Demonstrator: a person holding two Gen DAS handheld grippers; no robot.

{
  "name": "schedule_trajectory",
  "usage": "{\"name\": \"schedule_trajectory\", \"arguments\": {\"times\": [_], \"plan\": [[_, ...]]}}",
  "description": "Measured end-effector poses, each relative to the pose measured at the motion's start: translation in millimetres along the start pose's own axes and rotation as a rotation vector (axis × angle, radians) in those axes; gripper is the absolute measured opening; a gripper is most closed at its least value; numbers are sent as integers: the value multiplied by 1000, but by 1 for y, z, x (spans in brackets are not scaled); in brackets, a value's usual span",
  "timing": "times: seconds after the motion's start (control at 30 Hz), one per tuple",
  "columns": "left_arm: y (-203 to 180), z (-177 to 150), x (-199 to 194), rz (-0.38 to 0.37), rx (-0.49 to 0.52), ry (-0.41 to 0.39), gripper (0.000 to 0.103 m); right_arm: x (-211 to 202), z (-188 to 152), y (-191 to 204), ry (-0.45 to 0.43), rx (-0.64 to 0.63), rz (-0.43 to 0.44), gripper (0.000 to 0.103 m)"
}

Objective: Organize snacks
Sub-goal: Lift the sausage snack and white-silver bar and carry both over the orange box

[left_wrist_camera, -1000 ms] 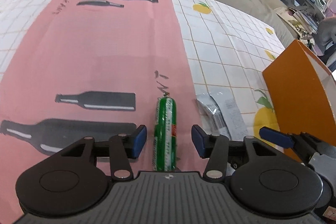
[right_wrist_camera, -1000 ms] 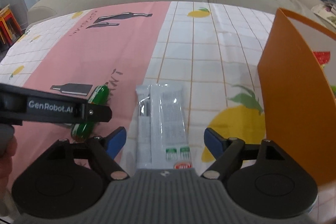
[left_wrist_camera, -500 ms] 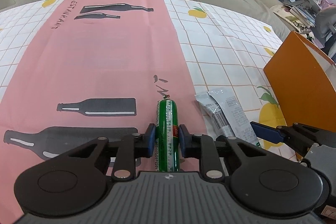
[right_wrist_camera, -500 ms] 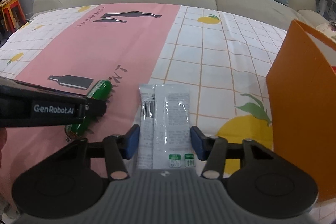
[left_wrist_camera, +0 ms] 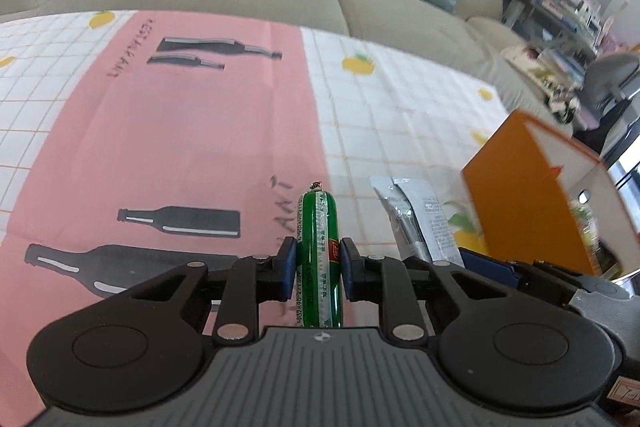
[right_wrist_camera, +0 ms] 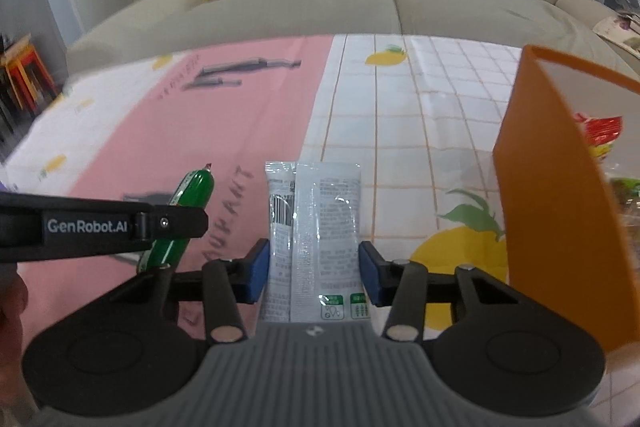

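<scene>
Through the left wrist camera, I see one orange box (left_wrist_camera: 532, 195) standing open at the far right of the tablecloth (left_wrist_camera: 200, 131); blurred wrappers show inside it, too smeared for me to name. I count one green sausage stick (left_wrist_camera: 319, 259) and one silver snack packet (left_wrist_camera: 420, 223) here. My left gripper (left_wrist_camera: 318, 269) points forward, level over the pink band of the cloth, its blue pads pressed against both sides of the sausage stick, which runs lengthwise between them and pokes out past the tips. The packet lies just right of it, near the box.

Through the right wrist camera, the orange box (right_wrist_camera: 552, 211) fills the right side, with a red and yellow wrapper (right_wrist_camera: 600, 135) visible inside. Again one silver snack packet (right_wrist_camera: 316, 227) and one green sausage stick (right_wrist_camera: 188, 211). My right gripper (right_wrist_camera: 314, 269) faces the sofa (right_wrist_camera: 360, 7), its pads touching both long edges of the packet, pinching it flat. The left gripper (right_wrist_camera: 182, 223) crosses in from the left, clamped on the tilted sausage stick beside the packet.
</scene>
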State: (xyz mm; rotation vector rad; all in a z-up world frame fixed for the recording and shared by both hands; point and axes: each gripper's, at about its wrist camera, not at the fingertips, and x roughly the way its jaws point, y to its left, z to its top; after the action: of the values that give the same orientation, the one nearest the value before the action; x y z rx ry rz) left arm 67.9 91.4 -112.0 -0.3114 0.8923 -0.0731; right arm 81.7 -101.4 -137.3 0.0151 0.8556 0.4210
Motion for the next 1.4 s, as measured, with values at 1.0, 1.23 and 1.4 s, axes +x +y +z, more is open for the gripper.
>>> {"name": "schedule_trajectory", "arguments": {"times": [1.0, 1.23, 1.4], "plan": [[-259, 53, 8, -385, 372, 73, 24, -168, 54, -195, -174, 93, -245, 46], [-293, 40, 61, -387, 449, 203, 24, -143, 51, -246, -31, 87, -305, 46], [-301, 34, 96, -348, 502, 274, 24, -115, 43, -255, 44, 22, -341, 46]]}}
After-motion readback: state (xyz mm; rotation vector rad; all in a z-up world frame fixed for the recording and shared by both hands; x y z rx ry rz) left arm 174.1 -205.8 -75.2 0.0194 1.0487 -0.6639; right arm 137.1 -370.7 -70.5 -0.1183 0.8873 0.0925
